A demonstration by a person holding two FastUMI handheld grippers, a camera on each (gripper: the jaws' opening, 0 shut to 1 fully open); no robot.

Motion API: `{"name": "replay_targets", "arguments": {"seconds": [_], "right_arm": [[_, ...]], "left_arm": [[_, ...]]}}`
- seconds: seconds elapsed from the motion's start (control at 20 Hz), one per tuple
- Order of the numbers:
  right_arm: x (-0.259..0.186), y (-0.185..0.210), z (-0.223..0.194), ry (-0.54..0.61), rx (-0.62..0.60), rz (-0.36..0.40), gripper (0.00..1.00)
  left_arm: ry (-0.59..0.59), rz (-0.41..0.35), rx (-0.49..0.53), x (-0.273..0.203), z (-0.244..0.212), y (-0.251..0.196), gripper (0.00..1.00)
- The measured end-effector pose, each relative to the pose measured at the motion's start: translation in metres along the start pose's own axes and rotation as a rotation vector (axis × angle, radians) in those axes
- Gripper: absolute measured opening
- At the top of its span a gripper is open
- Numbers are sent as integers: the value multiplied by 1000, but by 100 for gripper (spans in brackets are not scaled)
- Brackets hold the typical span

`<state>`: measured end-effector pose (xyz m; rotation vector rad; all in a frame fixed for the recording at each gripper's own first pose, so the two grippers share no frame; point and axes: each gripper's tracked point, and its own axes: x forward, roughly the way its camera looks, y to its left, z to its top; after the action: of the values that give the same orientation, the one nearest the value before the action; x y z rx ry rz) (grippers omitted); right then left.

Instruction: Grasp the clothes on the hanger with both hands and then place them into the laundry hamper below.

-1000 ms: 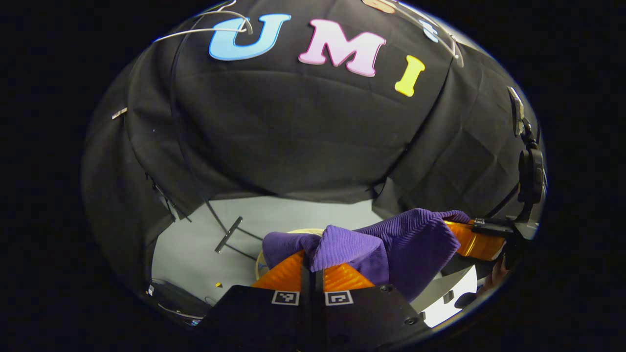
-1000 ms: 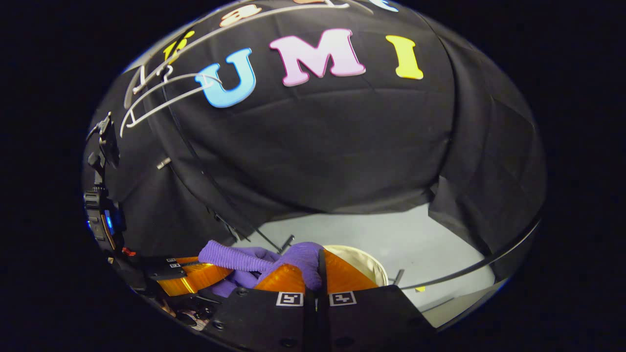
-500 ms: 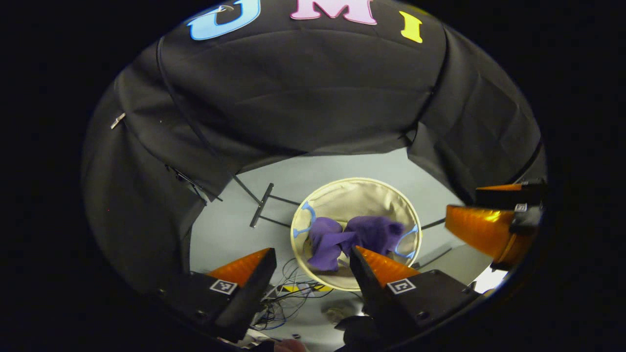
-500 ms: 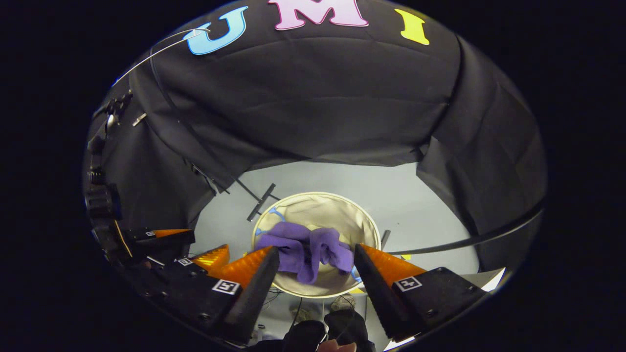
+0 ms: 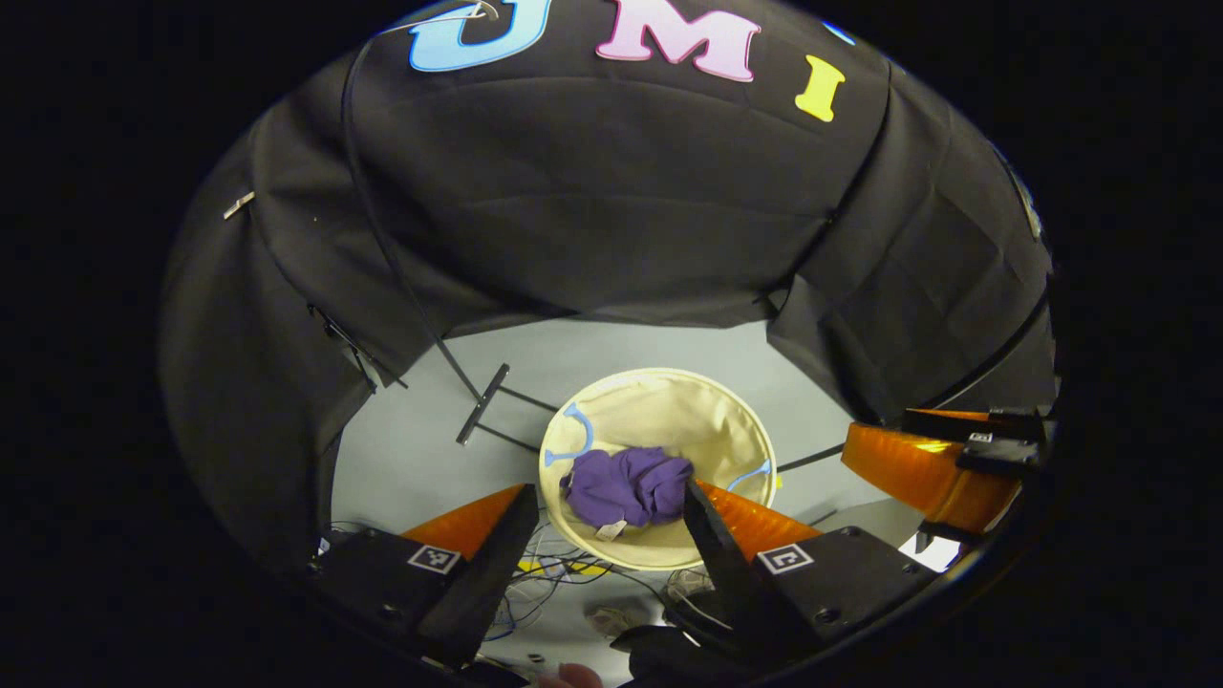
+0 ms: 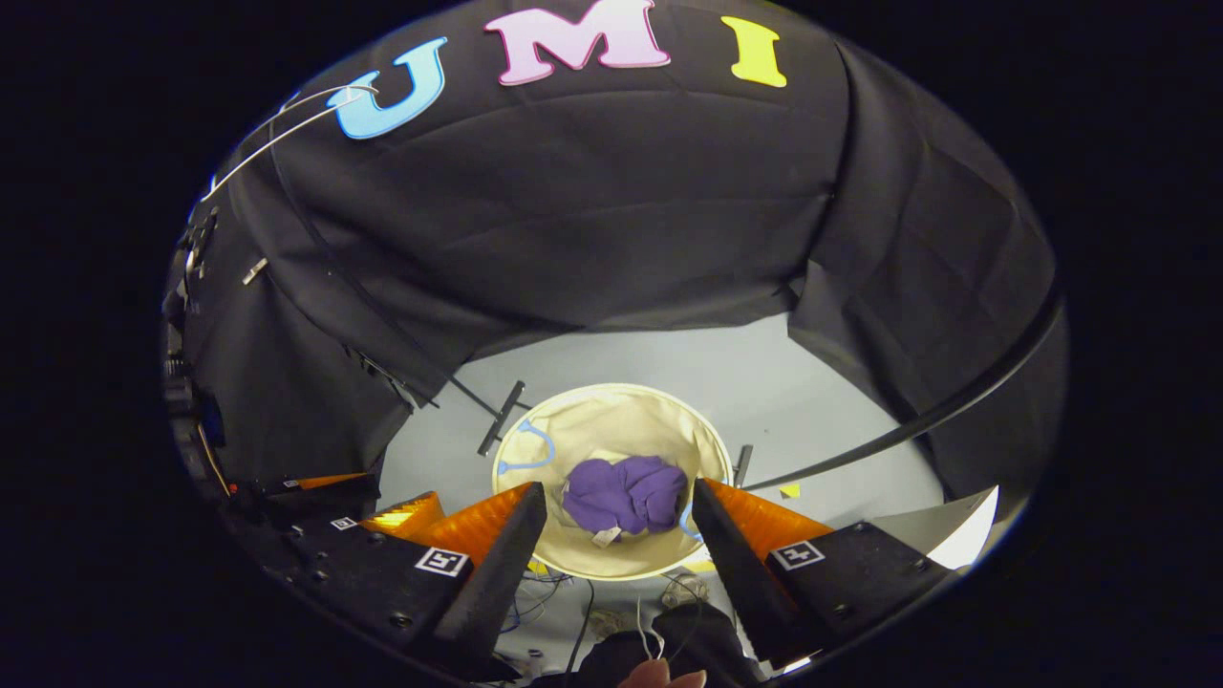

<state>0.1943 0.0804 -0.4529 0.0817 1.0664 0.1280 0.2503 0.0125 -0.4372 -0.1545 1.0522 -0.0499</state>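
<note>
text: none readable | tongs (image 5: pixel 605 505): square coded markers only, no words

Each gripper's black body (image 5: pixel 459 583) carried small square black-and-white markers (image 6: pixel 442 561) near the finger bases — round screws (image 5: pixel 814 615) dotted the housings at the lower frame, ribbed fingers (image 6: pixel 764 521) tapering forward.

The left gripper's near finger (image 5: pixel 736 521) is covering part of the hamper (image 5: pixel 659 411) rim. The small tag on the purple garment (image 6: pixel 626 497) is too small for reading.
</note>
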Motion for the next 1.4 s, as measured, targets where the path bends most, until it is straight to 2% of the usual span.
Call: {"name": "replay_targets", "arguments": {"seconds": [0.35,0.4,0.45,0.6,0.95,1.05,1.25,1.3,1.35,1.4], "right_arm": [[-93,-14,61,-264,53,-21,99],[-109,-18,68,-298,56,-28,99],[-124,-23,77,-332,61,-38,99],[-170,-31,104,-446,83,-65,99],[-302,-20,172,-764,11,-106,98],[-332,-14,183,-820,22,-97,98],[-378,1,193,-921,63,-50,100],[-389,3,195,-951,56,-49,98],[-398,3,197,-979,46,-53,98],[-406,4,196,-1000,32,-55,97]], "left_arm": [[-226,-58,-36,-100,41,-20,95],[-259,-69,-37,-114,46,-22,92],[-298,-71,-32,-132,53,-23,95],[-423,-75,-8,-183,79,-24,95],[-760,-128,33,-320,138,-34,94],[-821,-118,52,-347,145,-31,91],[-911,-87,41,-396,145,-24,91],[-929,-68,20,-406,142,-19,94],[-954,-44,7,-419,141,-13,91],[-982,-18,1,-432,139,-10,95]]}}
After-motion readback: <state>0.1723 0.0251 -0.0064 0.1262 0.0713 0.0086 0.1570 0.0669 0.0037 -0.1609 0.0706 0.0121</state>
